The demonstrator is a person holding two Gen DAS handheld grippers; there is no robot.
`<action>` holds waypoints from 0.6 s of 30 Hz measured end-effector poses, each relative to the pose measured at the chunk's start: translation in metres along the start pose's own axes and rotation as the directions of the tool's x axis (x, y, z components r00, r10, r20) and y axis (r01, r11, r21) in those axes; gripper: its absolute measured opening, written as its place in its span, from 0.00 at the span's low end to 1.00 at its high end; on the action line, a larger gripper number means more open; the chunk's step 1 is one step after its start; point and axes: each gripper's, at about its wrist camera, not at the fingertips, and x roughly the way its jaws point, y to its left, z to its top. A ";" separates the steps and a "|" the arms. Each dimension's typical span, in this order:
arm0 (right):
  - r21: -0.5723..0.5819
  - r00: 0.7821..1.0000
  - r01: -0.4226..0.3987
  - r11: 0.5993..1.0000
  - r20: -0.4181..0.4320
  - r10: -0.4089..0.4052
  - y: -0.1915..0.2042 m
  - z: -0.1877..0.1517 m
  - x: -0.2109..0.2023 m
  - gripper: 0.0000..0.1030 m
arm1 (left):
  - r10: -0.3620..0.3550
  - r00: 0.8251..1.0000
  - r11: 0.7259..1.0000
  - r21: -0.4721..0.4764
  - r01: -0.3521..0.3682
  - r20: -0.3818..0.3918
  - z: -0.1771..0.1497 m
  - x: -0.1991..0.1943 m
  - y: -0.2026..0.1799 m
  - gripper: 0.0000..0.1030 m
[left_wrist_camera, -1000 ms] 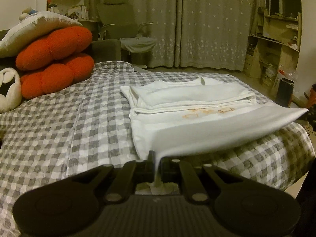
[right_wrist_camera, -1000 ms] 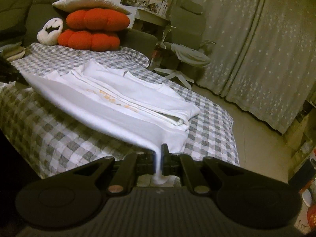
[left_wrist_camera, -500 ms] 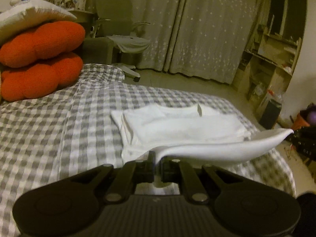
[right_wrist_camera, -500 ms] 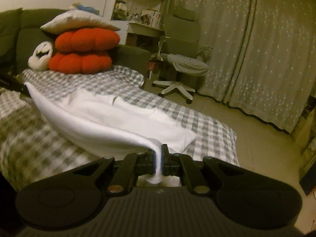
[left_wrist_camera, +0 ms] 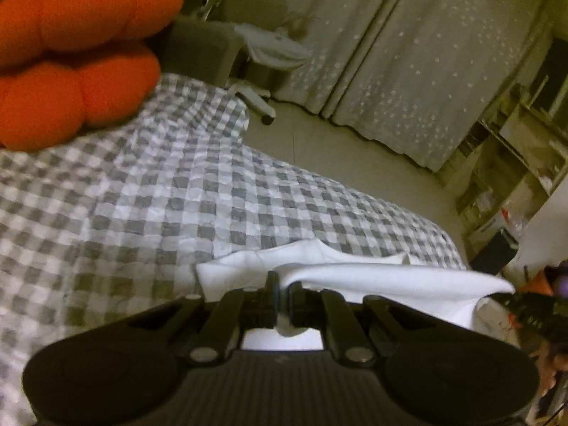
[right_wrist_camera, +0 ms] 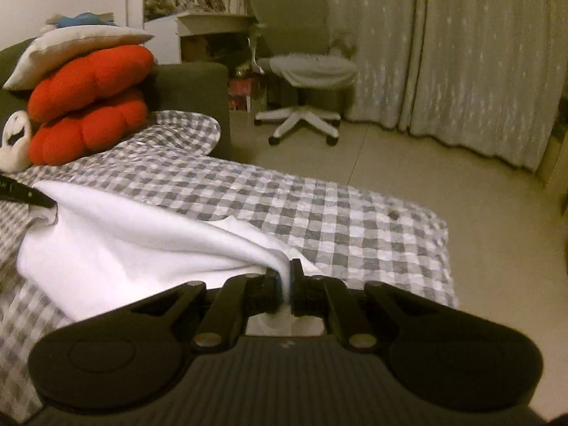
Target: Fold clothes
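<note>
Right wrist view shows one bed [right_wrist_camera: 319,213] under a checked cover, and on it one white garment [right_wrist_camera: 124,245], partly folded, with its near edge lifted and carried over the rest. Two orange cushions [right_wrist_camera: 88,106] sit stacked at the head, well apart from the fold. Two grippers hold that lifted edge: the right gripper [right_wrist_camera: 283,284] is clamped on one corner, the left gripper [left_wrist_camera: 283,294] is clamped on the other. The likely trouble is uneven travel; if one corner leads, the edge could land skewed or bunch, and thin cloth could slip from a pinch.
</note>
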 end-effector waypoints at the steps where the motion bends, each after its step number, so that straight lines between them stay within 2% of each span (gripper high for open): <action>1: 0.006 1.000 -0.006 1.000 -0.012 0.006 -0.002 0.001 0.008 0.05 | -0.004 1.000 1.000 -0.014 0.004 -0.007 0.002 0.006 0.003 0.05; 5: 0.003 0.999 -0.017 1.000 -0.045 0.017 -0.005 0.003 0.025 0.06 | -0.053 0.998 0.996 -0.078 0.050 -0.034 0.003 0.022 0.017 0.08; 8: 0.036 0.997 -0.061 0.997 -0.053 0.063 -0.014 0.005 0.032 0.15 | -0.114 0.993 0.985 -0.132 0.110 -0.025 0.007 0.025 0.029 0.25; 11: 0.086 0.991 -0.119 0.989 -0.048 0.123 -0.029 0.007 0.037 0.15 | -0.147 0.989 0.977 -0.158 0.143 -0.017 0.009 0.028 0.037 0.38; 16: 0.139 0.982 -0.177 0.974 -0.043 0.185 -0.043 0.009 0.042 0.18 | -0.189 0.982 0.960 -0.211 0.183 -0.007 0.009 0.036 0.049 0.42; 18: 0.157 0.979 -0.192 0.969 -0.038 0.200 -0.047 0.009 0.043 0.22 | -0.207 0.978 0.949 -0.244 0.201 0.002 0.009 0.040 0.055 0.52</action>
